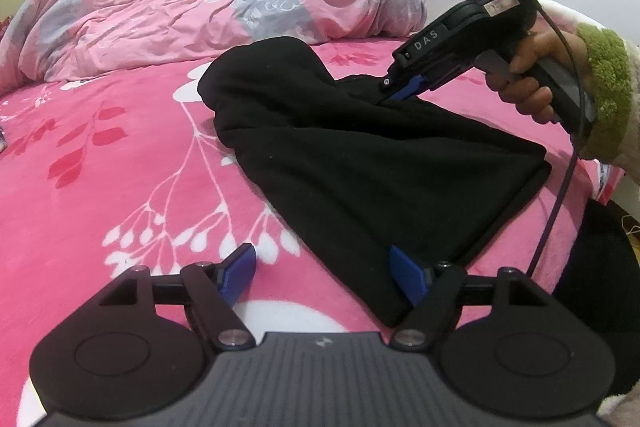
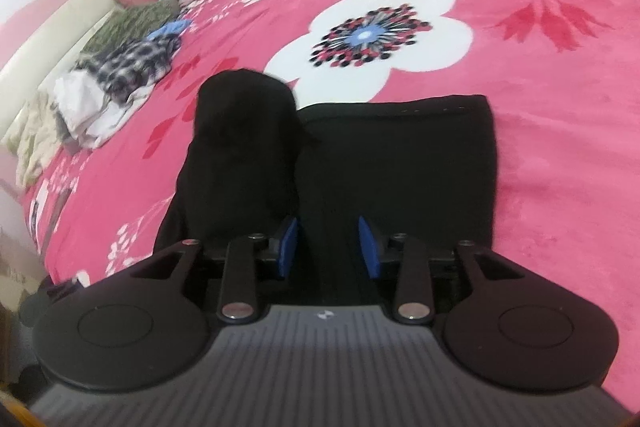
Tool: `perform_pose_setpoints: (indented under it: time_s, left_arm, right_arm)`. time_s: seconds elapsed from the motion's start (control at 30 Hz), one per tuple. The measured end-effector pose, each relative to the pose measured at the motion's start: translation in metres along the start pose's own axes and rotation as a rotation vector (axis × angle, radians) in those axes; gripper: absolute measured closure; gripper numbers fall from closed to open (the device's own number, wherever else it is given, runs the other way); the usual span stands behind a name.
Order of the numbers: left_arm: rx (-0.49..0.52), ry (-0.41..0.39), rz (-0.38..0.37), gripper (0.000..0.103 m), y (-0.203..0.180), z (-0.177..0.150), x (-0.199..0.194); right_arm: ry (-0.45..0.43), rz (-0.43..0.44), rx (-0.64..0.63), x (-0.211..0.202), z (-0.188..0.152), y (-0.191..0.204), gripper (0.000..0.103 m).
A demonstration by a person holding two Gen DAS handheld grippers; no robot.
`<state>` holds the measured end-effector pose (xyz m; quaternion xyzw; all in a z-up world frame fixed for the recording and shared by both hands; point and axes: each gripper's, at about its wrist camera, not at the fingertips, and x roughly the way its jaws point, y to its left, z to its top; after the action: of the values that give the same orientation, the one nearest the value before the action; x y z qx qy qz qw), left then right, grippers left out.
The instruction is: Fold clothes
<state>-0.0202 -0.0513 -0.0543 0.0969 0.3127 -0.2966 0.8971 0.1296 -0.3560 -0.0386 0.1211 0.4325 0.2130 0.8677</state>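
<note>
— Garment (image 1: 360,155) black, spread on bed (image 1: 120,147); left gripper (image 1: 324,273) wide, one finger on its near corner. Right gripper (image 1: 400,91) pinching far edge, seemingly.

— Right gripper (image 2: 328,247) half-parted over cloth; grasp unclear. Mid-fold, likely; next needs firm hold.

A black garment (image 1: 360,163) lies on the pink flowered bed (image 1: 120,187) ahead of the left gripper (image 1: 324,271), whose jaws stand wide apart with the right one touching its near corner, while beyond them the right gripper (image 1: 400,89), held by a hand (image 1: 532,75), meets the cloth's far edge.
</note>
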Motion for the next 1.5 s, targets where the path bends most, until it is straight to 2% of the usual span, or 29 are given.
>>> perform_pose_setpoints:
  time_s: [0.1, 0.3, 0.33, 0.43, 0.53, 0.63, 0.73, 0.8, 0.93, 1.13, 1.2, 1.37, 1.5]
  left_arm:
    - [0.002, 0.001, 0.000, 0.027, -0.001, 0.000, 0.000]
    - [0.003, 0.015, 0.002, 0.027, -0.002, 0.003, 0.000]
    - [0.004, 0.017, 0.004, 0.027, -0.002, 0.003, 0.000]
    - [0.006, 0.025, 0.007, 0.027, -0.003, 0.005, 0.001]
    - [0.012, 0.031, 0.009, 0.027, -0.003, 0.006, 0.001]
    - [0.019, 0.036, 0.013, 0.026, -0.004, 0.008, 0.001]
    - [0.020, 0.036, 0.015, 0.026, -0.004, 0.007, 0.000]
    - [0.021, 0.036, 0.015, 0.026, -0.004, 0.007, 0.000]
    - [0.021, 0.035, 0.012, 0.026, -0.004, 0.007, 0.000]
    - [0.022, 0.034, 0.012, 0.026, -0.004, 0.007, 0.001]
    - [0.022, 0.034, 0.013, 0.026, -0.005, 0.007, 0.001]
    - [0.020, 0.034, 0.015, 0.026, -0.005, 0.007, 0.000]
    - [0.021, 0.032, 0.016, 0.025, -0.005, 0.006, 0.001]
  right_arm:
    - [0.006, -0.017, -0.063, 0.002, -0.006, 0.013, 0.091]
    - [-0.120, -0.168, -0.303, -0.009, -0.025, 0.055, 0.095]
    - [-0.158, -0.221, -0.368, -0.014, -0.030, 0.065, 0.095]
    - [-0.251, -0.455, -0.504, -0.020, -0.044, 0.084, 0.095]
    - [-0.250, -0.544, -0.471, -0.019, -0.051, 0.072, 0.095]
    - [-0.182, -0.534, -0.391, -0.008, -0.053, 0.050, 0.093]
    - [-0.196, -0.522, -0.376, -0.010, -0.053, 0.047, 0.090]
    - [-0.202, -0.514, -0.365, -0.014, -0.050, 0.046, 0.082]
    - [-0.206, -0.340, -0.119, -0.027, -0.036, 0.010, 0.070]
    - [-0.205, -0.073, 0.246, -0.046, -0.014, -0.045, 0.069]
    - [-0.175, -0.003, 0.348, -0.040, -0.011, -0.062, 0.069]
    - [-0.132, 0.136, 0.500, -0.022, -0.002, -0.086, 0.069]
    - [-0.109, 0.150, 0.543, -0.009, 0.008, -0.096, 0.069]
